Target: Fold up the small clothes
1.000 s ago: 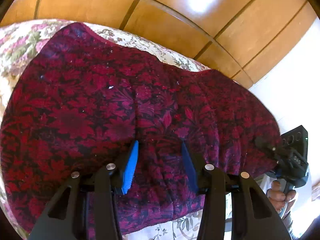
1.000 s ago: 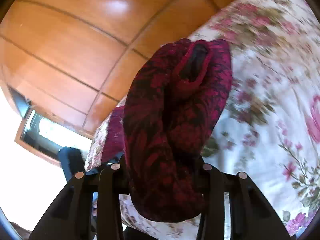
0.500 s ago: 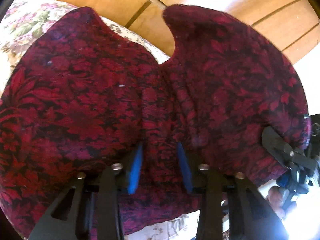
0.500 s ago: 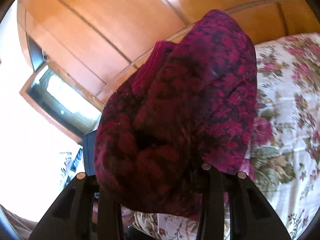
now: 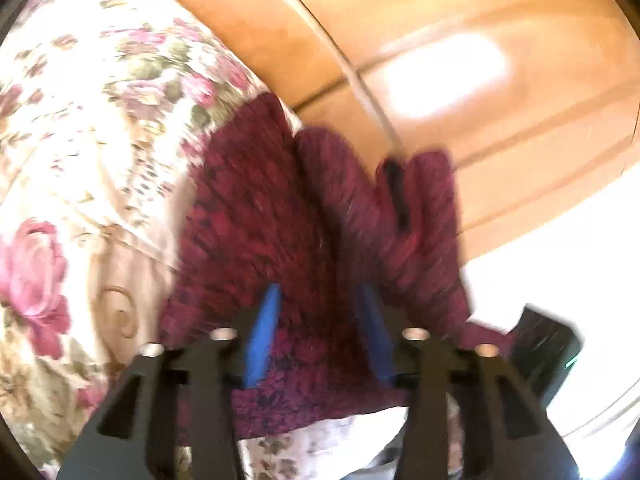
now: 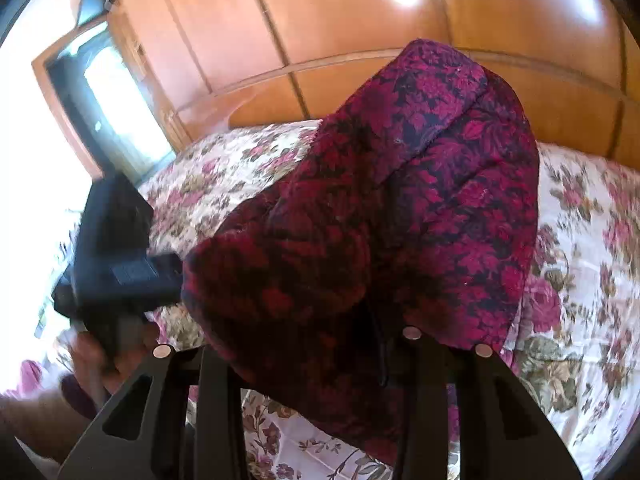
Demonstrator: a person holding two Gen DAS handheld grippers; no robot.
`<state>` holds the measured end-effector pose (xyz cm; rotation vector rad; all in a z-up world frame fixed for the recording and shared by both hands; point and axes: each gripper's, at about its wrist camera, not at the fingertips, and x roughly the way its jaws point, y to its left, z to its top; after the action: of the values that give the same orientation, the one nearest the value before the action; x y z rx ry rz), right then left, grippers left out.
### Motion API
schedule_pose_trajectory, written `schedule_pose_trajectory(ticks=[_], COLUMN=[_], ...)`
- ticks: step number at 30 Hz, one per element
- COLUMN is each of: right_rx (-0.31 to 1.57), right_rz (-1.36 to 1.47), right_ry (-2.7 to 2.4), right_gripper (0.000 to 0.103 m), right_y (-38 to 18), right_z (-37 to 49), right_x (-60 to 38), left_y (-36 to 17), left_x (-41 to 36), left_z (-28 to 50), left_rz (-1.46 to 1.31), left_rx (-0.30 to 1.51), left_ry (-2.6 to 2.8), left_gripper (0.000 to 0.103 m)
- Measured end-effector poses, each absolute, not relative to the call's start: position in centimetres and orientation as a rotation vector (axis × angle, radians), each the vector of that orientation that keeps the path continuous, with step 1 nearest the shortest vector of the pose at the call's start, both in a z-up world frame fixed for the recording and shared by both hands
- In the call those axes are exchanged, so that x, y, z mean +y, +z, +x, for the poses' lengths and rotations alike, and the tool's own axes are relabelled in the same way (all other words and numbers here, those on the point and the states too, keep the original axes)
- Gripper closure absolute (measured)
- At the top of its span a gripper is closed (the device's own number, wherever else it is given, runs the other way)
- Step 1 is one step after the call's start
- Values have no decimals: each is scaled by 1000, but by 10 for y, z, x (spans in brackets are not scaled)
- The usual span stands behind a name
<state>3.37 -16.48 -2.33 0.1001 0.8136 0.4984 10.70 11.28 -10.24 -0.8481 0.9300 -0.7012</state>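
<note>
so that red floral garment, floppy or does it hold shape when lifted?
Likely floppy: the red floral garment drapes over the right gripper and creases between the left gripper's fingers. Probably grippy rather than slippery; the weave looks thick.

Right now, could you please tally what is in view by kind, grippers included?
Dark red floral garment: 1
Floral bedspread: 1
Grippers: 2, the left gripper and the right gripper
Wooden panelled wall: 1
Total: 5

L view motion-blurred | R claw (image 6: 320, 344) tips hidden under garment (image 6: 400, 208)
</note>
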Motion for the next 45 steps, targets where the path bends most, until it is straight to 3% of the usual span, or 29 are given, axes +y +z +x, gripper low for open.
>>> schedule_pose_trajectory(ticks=[6,13,15,17,23,29,31,32,35,40,45], right_rx=[797,776,772,765,738,686,684,683,688,750,720], right_rz=[-25,-81,-103,-141,-235,-362,-349,-344,-323,-109,210], right_ry=[536,537,537,537,526,485,485,485,490,627,689], right_gripper=[67,68,68,68,68,68,68,67,60,42,39], right_y=[-27,-33,-33,-35,-39,-50,-51,-51,-47,-23,4], right_z=[29,16,5,4,3,-9,-10,-12,-13,-10,-10], right_x=[-134,-127,-116,-116,-101,-88,-88,-89,-95,-134,-206], left_y=[-108,-100,-95,-93,-72,-63,-68,-70,-73,-51,-16], left_x=[143,101,95,90,75,44,33,28,22,16,7], left_z=[122,149,154,163,167,175,179,181,184,173,158], left_rz=[-1055,-1010,-997,-993,-893,-651,-583,-535,-496,-393,-226], left_rx=[906,978,973,967,948,1012,1043,1061,1055,956,858], left_ry=[-795,-851,-848,-854,-903,-906,-893,-866,-838,-796,-772], left_gripper=[31,29,22,22,11,11,16,34,54,62,63])
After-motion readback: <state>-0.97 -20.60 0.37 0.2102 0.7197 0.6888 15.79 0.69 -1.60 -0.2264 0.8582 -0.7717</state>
